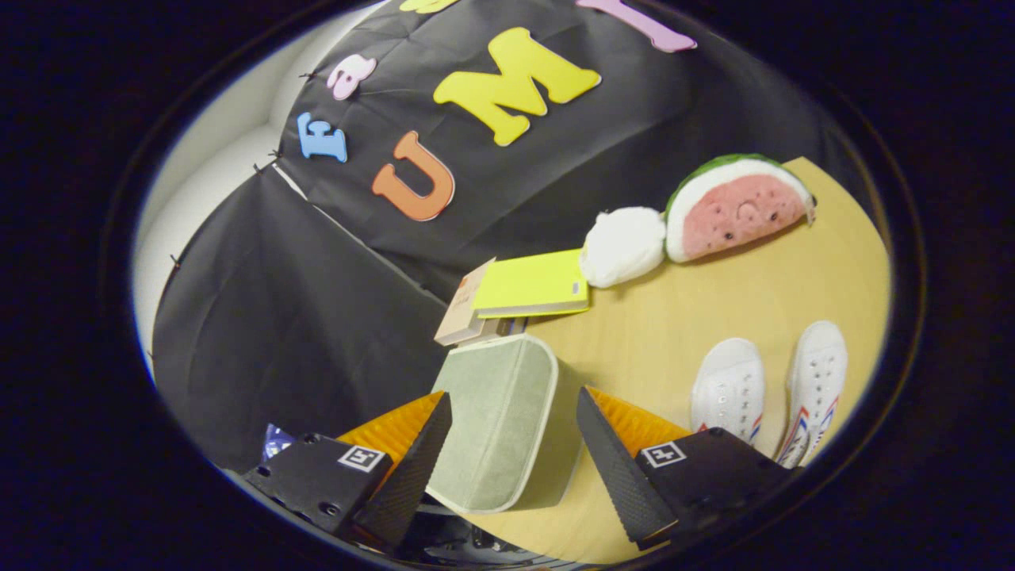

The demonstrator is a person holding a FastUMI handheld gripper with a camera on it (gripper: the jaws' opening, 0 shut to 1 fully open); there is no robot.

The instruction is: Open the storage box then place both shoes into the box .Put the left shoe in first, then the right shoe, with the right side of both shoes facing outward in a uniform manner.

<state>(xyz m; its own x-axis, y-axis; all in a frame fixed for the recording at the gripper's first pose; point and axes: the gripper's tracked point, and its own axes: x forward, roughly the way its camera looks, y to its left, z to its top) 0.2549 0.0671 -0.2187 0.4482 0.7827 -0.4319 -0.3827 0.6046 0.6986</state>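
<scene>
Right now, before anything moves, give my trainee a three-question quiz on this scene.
1. True or false: the box is open.
2. Which lies between the fingers? A) a shoe B) the box C) the book
3. Fill in: the white plush rests beside the ____ plush.

Key:
1. False; the lid is shut.
2. B; the gripper is open, its fingers on either side of the box without pressing it. Both shoes sit on the table beyond the right finger.
3. Watermelon.

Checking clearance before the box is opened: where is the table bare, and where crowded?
Bare wood lies between the storage box, the shoes and the watermelon plush. It is crowded by the wall, where books and a white plush bunch behind the box. The open gripper straddles the box.
</scene>
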